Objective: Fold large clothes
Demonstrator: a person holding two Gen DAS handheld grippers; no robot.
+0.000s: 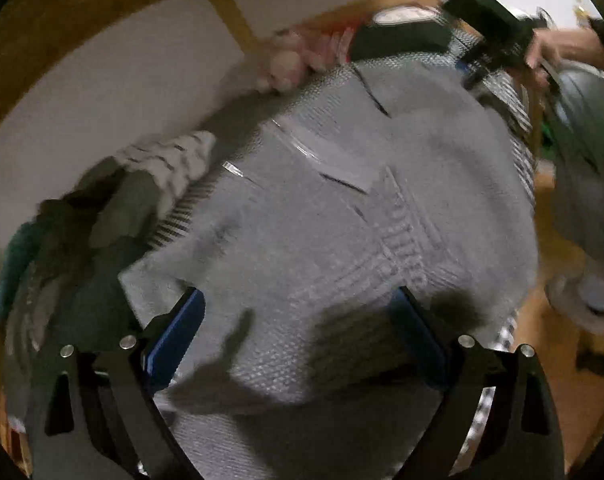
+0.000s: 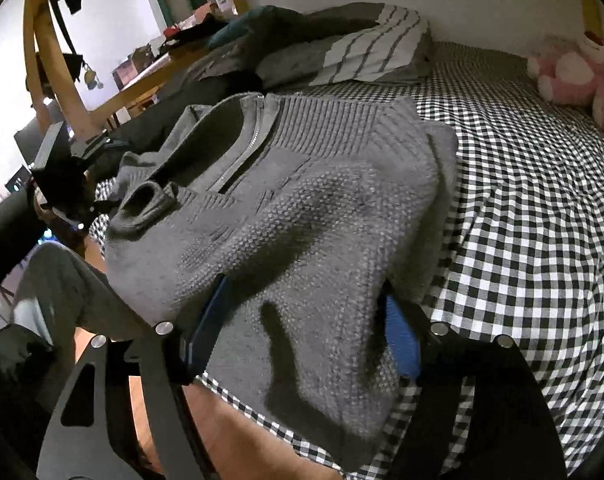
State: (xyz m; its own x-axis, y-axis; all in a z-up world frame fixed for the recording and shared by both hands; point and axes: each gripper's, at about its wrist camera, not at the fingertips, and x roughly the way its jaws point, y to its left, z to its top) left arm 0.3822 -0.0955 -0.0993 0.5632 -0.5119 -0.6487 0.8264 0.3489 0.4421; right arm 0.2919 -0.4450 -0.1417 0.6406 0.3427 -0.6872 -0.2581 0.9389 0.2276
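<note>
Checkered black-and-white bedding (image 2: 522, 184) covers the bed I am working over, with a white wall behind and a wooden frame (image 2: 54, 60) at ten o'clock in the right wrist view. A grey knitted sweater (image 2: 302, 208) lies on the bedding, partly folded, its zip collar toward eleven o'clock in that view and one cuff curled up at nine o'clock. The same sweater (image 1: 322, 220) fills the centre of my left wrist view, which is smeared by motion.

My left gripper (image 1: 298, 320) hangs over the sweater with its blue fingers (image 1: 178, 332) spread wide; I see knit below them but nothing pinched between them. My right gripper (image 2: 306, 320) has its fingers (image 2: 400, 336) apart too, with a fold of the sweater's lower edge lying between them; I cannot tell whether the pads touch the knit, and I see no firm squeeze.

From the left view the right gripper (image 1: 490, 36) shows at one o'clock, with a hand (image 1: 562, 48) on it. A pink plush toy (image 2: 574, 72) sits at two o'clock in the right view. A pile of other clothes, topped by a striped grey-and-white garment (image 2: 378, 48), lies at twelve o'clock beyond the sweater.
</note>
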